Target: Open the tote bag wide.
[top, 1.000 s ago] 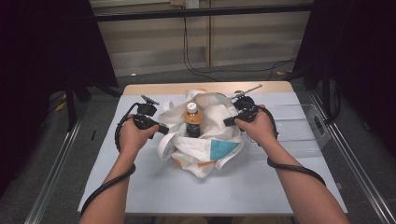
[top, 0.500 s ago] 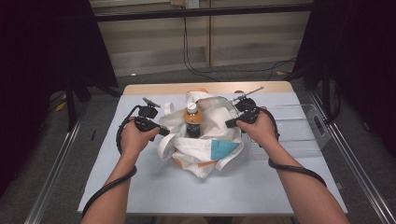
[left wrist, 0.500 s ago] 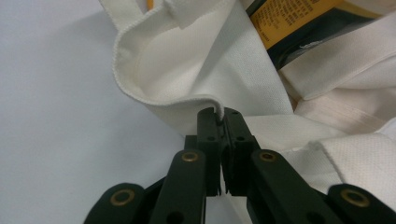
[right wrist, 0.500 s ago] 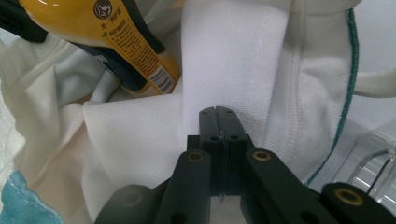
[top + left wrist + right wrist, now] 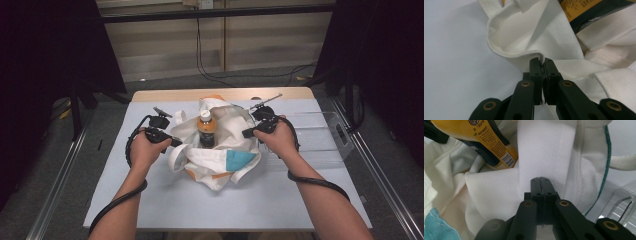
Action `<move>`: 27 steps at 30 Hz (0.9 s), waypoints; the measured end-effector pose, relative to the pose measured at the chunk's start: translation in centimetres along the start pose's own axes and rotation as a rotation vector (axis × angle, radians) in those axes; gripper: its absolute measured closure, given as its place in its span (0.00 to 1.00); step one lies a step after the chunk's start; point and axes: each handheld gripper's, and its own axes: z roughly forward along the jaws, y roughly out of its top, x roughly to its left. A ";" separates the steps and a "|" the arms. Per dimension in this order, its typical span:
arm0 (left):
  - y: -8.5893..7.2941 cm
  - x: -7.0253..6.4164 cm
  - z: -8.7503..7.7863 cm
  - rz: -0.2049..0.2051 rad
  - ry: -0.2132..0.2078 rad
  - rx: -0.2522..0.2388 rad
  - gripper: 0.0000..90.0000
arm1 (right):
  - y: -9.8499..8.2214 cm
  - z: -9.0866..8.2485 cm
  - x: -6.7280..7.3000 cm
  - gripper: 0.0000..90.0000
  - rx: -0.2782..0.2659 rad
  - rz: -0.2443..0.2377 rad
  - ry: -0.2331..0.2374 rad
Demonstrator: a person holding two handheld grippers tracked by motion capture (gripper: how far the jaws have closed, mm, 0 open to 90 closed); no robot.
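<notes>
The cloth bag (image 5: 220, 155) lies on the table (image 5: 165, 200) between the two grippers, its mouth held apart. The left gripper (image 5: 541, 62) has its fingers (image 5: 535, 68) pressed together on the bag's hemmed rim, a thin fold of white fabric pinched between them. The right gripper (image 5: 541, 181) has its fingers (image 5: 547, 187) fully closed against the bag's white fabric just beside a wide strap; whether cloth is caught between them I cannot tell. A bottle (image 5: 206, 131) with an orange label stands inside the bag, beyond both pairs of fingers.

Black two-jaw tool (image 5: 543, 65), brass rivets, looping black cables
</notes>
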 end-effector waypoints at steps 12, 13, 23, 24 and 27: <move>-0.4 0.2 0.4 -0.010 -0.014 -0.002 0.97 | -0.4 0.2 -0.2 1.00 0.000 0.001 -0.002; -0.4 0.2 0.5 -0.009 -0.013 0.001 0.97 | -0.4 0.2 -0.2 1.00 0.000 0.001 -0.002; -0.8 0.2 0.9 -0.014 -0.016 -0.003 0.97 | -0.7 0.5 -0.3 1.00 0.002 0.003 -0.001; -0.9 0.3 0.9 -0.015 -0.017 -0.003 0.97 | -0.7 0.5 -0.3 1.00 0.006 0.005 -0.002; -1.0 0.3 1.0 -0.013 -0.017 -0.003 0.97 | -0.9 0.6 -0.4 1.00 0.006 0.010 -0.002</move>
